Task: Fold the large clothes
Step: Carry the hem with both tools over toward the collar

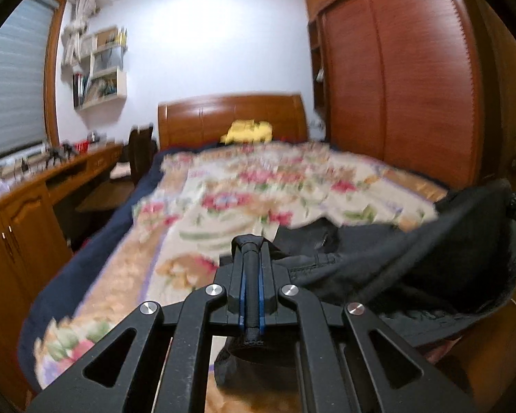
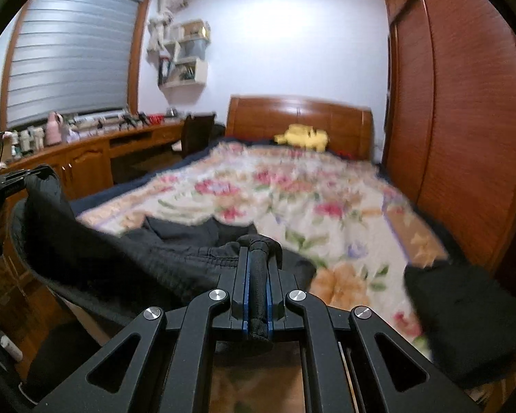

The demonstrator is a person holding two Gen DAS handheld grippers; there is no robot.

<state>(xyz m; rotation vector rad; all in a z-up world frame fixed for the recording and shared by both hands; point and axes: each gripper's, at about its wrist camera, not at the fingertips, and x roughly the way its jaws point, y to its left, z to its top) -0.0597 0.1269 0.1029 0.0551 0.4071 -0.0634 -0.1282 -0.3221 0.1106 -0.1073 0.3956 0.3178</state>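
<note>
- Wardrobe (image 1: pixel 412 79) of red-brown wood rises to the right of both tools, running back to the far wall.
- Bed (image 2: pixel 292 199) with a floral cover stretches ahead of both tools to a wooden headboard (image 1: pixel 234 117); the frames are blurred, so the pattern shows only as pink, green and cream patches.
- Window blind (image 2: pixel 72 48), grey and slatted, hangs to the upper left of the right tool, above a long wooden worktop (image 2: pixel 86 151) crowded with small items too blurred to name.
- Black garment (image 1: pixel 412 261) is held up over the near end of the bed, stretched between the two tools; part of it sags onto the floral cover ahead, and in the right wrist view a further dark fold lies to the lower right.
- Wall shelves (image 1: pixel 99 69) hang above the worktop, ahead and to the left.
- Yellow soft item (image 1: pixel 247 130) lies against the headboard, straight ahead and far off.
- Left tool (image 1: pixel 252 241) has its fingers pressed together on a rolled edge of the black garment.
- Right tool (image 2: pixel 258 241) is likewise pinching a bunched edge of the black garment between its blue pads.
</note>
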